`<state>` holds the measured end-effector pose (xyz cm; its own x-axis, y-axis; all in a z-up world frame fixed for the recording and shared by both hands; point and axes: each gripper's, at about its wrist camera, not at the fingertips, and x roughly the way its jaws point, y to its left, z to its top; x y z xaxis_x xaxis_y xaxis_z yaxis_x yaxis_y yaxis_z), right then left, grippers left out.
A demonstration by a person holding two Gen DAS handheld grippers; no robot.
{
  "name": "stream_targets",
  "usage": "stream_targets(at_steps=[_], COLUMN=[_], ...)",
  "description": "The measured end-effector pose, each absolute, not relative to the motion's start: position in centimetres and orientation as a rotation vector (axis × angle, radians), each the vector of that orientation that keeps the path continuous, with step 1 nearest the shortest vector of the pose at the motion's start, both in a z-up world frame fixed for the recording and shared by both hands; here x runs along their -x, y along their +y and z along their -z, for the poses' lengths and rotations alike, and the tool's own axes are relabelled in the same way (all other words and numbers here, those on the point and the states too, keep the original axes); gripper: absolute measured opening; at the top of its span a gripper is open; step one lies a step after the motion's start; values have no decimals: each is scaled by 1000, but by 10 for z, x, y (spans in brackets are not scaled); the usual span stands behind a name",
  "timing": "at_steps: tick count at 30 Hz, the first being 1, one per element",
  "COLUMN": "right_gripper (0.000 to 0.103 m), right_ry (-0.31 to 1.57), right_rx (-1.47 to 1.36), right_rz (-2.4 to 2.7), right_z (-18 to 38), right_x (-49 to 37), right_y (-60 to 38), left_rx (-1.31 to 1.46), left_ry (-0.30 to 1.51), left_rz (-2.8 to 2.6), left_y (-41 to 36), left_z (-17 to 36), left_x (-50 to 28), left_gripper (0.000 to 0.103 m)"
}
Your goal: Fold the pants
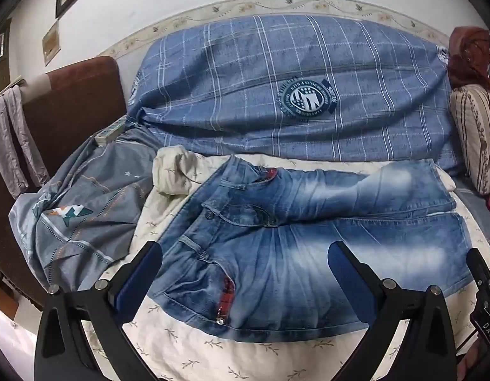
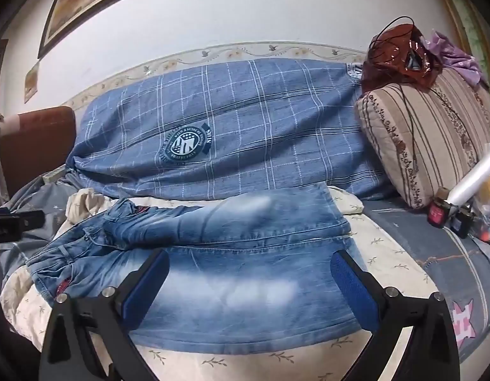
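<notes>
Faded blue jeans (image 1: 292,241) lie flat on a cream leaf-print sheet (image 1: 187,349), waistband to the left, legs to the right, doubled over so they look short. My left gripper (image 1: 245,254) is open and empty, hovering above the waist and hip area. My right gripper (image 2: 249,263) is open and empty above the jeans (image 2: 245,254), over the leg portion, near the front edge. The right gripper's tip shows at the right edge of the left wrist view (image 1: 481,273).
A blue plaid quilt (image 1: 276,95) is bundled behind the jeans. A grey patterned cover (image 1: 86,216) lies left, with a brown headboard (image 1: 70,101). A striped pillow (image 2: 429,139) and small bottles (image 2: 448,212) sit right.
</notes>
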<state>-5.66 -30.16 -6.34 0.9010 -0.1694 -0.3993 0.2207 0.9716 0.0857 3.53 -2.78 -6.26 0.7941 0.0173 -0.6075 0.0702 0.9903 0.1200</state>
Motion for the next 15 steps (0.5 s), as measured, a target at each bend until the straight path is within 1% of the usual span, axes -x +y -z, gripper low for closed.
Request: stream_targets(at_steps=[15], right_gripper=[103], right_ry=[444], right_rx=[-116], right_rz=[168], right_z=[68], right_x=[49], right_y=[-297], left_rx=[-163], left_ry=[712], left_rz=[46], left_y=[-45], left_z=[85], left_x=[-45], left_gripper=[103])
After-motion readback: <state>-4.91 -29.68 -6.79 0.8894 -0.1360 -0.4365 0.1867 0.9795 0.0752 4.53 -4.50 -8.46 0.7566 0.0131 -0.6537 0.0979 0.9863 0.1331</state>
